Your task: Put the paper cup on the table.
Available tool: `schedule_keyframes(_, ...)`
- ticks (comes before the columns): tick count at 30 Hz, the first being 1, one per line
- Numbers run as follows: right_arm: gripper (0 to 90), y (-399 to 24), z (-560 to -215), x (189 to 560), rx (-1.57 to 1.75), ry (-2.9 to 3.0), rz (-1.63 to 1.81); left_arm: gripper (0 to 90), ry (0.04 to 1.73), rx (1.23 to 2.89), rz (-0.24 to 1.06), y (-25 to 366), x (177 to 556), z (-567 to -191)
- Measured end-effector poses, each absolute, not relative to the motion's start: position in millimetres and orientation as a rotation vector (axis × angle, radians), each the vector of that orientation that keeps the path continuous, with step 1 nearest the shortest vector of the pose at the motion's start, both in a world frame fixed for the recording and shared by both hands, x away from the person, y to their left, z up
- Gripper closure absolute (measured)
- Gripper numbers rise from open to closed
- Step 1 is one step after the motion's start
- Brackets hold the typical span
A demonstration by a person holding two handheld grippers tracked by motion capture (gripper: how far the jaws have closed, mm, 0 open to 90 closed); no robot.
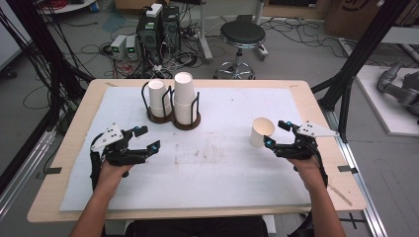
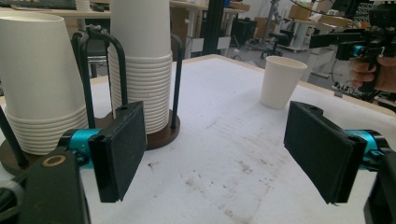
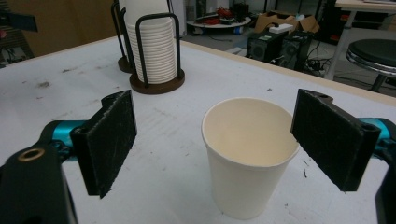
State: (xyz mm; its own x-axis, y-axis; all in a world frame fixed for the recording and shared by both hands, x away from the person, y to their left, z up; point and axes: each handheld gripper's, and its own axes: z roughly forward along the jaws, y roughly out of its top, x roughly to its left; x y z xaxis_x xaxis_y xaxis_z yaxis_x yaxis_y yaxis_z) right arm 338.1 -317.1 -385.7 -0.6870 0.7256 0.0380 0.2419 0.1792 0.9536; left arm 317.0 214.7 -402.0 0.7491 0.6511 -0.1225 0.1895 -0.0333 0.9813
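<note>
We see a table (image 1: 306,98) under a white mat (image 1: 222,173). At the far side two black wire racks on brown bases each hold a stack of white paper cups, mouths down: the left stack (image 1: 158,98) is shorter, the right stack (image 1: 183,98) taller. A single cup (image 1: 261,132) stands upright on the mat toward the right, well apart from the racks, and it is empty inside, plain white with a rolled rim.

Our right gripper (image 1: 274,134) has its jaws spread wide; in the right gripper view the cup (image 3: 247,154) sits between the pads, close to the right-hand one, though we cannot tell whether it touches. Our left gripper (image 1: 148,138) hovers near the racks with jaws wide apart, holding nothing.
</note>
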Motion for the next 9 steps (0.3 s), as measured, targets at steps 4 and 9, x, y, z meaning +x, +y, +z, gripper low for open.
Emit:
schedule_keyframes(4,14.6,-318.2,-385.9,338.3,0.913,2.034,1.518,21.3,0.700,1.591,0.424,214.9,317.8,-402.2)
schedule_keyframes(9,14.6,-320.7,-385.8,338.7,0.918,2.026,1.519,21.3,0.700,1.593,0.423,214.8,319.5,-402.5)
